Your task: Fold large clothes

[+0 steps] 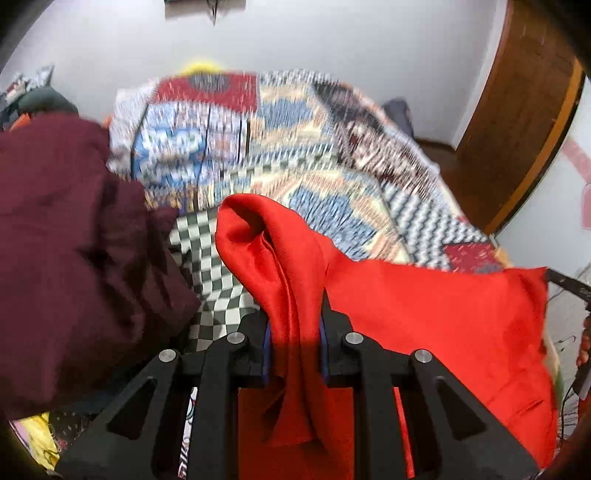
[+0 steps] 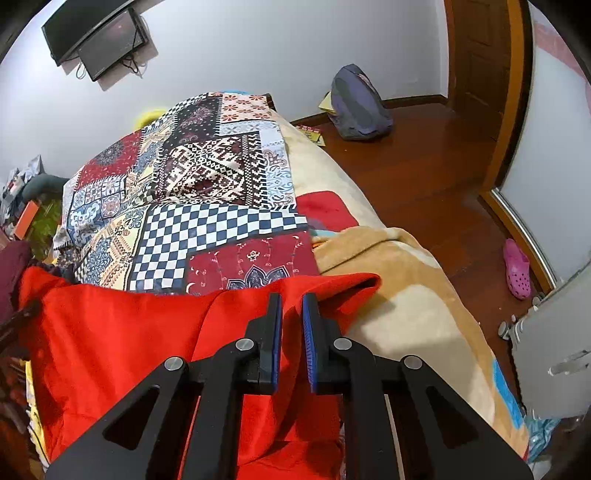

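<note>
A shiny red garment (image 1: 436, 325) lies spread over the near part of a bed. My left gripper (image 1: 294, 314) is shut on a bunched fold of the red garment (image 1: 284, 266), which rises between the fingers and hangs down over them. In the right wrist view the red garment (image 2: 122, 332) stretches flat to the left. My right gripper (image 2: 291, 299) hovers over its right edge with a narrow gap between the blue pads (image 2: 308, 332); nothing is pinched between them.
A patchwork quilt (image 2: 192, 206) covers the bed, with a beige blanket (image 2: 406, 302) on its right side. A maroon garment (image 1: 70, 251) lies at the left. A backpack (image 2: 356, 105) and a pink clog (image 2: 517, 267) lie on the wooden floor. A wall monitor (image 2: 99, 35) hangs above.
</note>
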The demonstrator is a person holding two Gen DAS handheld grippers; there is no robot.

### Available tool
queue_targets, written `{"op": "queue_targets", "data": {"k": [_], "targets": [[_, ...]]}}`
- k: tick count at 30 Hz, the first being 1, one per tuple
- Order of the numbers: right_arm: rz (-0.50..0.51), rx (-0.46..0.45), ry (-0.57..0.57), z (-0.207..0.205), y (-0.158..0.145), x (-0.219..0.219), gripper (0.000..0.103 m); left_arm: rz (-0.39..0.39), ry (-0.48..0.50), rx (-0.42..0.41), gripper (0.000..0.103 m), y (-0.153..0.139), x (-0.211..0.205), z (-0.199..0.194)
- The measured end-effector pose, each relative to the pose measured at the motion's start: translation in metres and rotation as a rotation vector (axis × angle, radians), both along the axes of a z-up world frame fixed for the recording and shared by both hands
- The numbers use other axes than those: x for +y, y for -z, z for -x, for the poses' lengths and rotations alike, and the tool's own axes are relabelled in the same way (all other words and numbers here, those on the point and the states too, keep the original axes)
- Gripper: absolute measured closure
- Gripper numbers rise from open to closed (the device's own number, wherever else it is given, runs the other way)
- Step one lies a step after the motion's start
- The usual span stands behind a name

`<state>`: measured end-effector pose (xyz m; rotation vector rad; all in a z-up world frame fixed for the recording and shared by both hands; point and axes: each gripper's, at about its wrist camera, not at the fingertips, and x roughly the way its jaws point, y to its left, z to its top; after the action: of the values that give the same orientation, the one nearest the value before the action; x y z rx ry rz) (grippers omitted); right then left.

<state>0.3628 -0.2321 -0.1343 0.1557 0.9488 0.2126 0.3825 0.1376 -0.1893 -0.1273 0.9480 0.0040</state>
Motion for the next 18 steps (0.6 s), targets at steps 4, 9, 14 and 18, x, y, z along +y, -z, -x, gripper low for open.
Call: {"op": "queue_targets", "data": {"k": [4, 9, 14, 18], "targets": [[0.035, 0.018, -0.016, 0.002, 0.009, 0.008, 0.088, 0.022, -0.032, 0.085, 0.071, 0.024, 0.011, -0.003], [0.100, 0.042, -0.026, 0.009, 0.024, 0.014, 0.039, 0.017, -0.054, 0.095, 0.053, 0.031, 0.019, 0.011], [0.155, 0.180, -0.039, 0.017, 0.053, 0.011, 0.036, -0.031, -0.025, 0.130, 0.044, 0.030, 0.020, 0.032], [0.173, 0.215, -0.063, 0.040, 0.058, 0.007, 0.036, -0.086, 0.002, 0.151, 0.044, 0.030, 0.016, 0.057]]}}
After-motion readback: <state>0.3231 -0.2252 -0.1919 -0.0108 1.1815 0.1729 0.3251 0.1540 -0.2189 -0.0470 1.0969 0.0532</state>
